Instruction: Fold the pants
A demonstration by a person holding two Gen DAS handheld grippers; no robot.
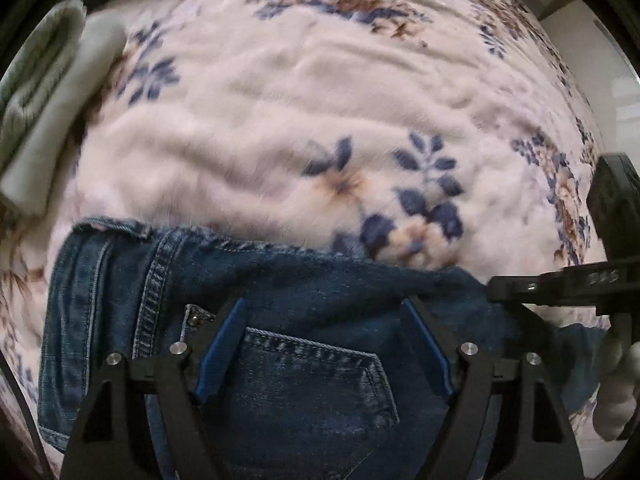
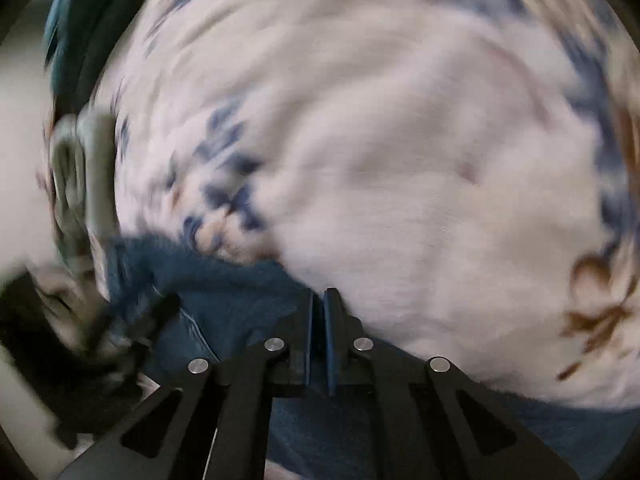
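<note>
The jeans (image 1: 280, 360) lie folded on the floral blanket (image 1: 280, 100), at its near edge. The left gripper (image 1: 322, 308) hangs above their back pocket (image 1: 312, 376), fingers (image 1: 224, 344) wide apart, holding nothing. The right gripper (image 2: 319, 296) has its fingers together at the denim's right edge; whether cloth is pinched cannot be told. Folded pale cloths (image 1: 44, 92) lie far left.

We look to be in a home bedroom: a fluffy white blanket with blue and brown flowers (image 1: 280, 92) covers a bed, with folded grey-green towels (image 1: 44, 92) at upper left.
</note>
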